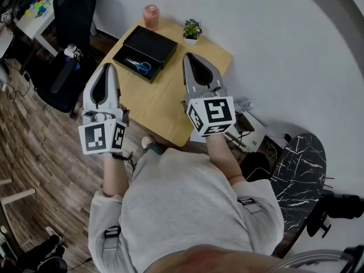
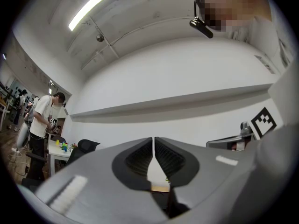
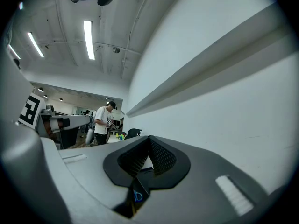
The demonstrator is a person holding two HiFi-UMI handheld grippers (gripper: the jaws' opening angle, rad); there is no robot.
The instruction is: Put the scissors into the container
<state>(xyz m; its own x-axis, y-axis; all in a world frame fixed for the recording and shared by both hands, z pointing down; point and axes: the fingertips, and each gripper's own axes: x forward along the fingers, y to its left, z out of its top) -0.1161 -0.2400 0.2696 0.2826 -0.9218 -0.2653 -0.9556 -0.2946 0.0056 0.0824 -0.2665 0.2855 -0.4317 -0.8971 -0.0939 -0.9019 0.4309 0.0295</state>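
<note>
Blue-handled scissors (image 1: 138, 66) lie inside the open black box (image 1: 161, 46) at the back left of the wooden table (image 1: 165, 104). My left gripper (image 1: 108, 69) is held up over the table's left edge, its jaws shut with nothing between them. The right gripper (image 1: 188, 58) hovers above the middle of the table, just right of the box, also shut and empty. In the left gripper view the gripper (image 2: 153, 138) points up at the wall. In the right gripper view the gripper (image 3: 149, 137) tilts up too, and the scissors (image 3: 138, 196) show as a blue loop below the jaws.
A pink cup (image 1: 151, 16) and a small potted plant (image 1: 192, 29) stand at the table's far edge. A black office chair (image 1: 71, 21) is left of the table. A dark marble-top stand (image 1: 298, 169) and cables sit on the right. A person (image 3: 102, 124) stands far off.
</note>
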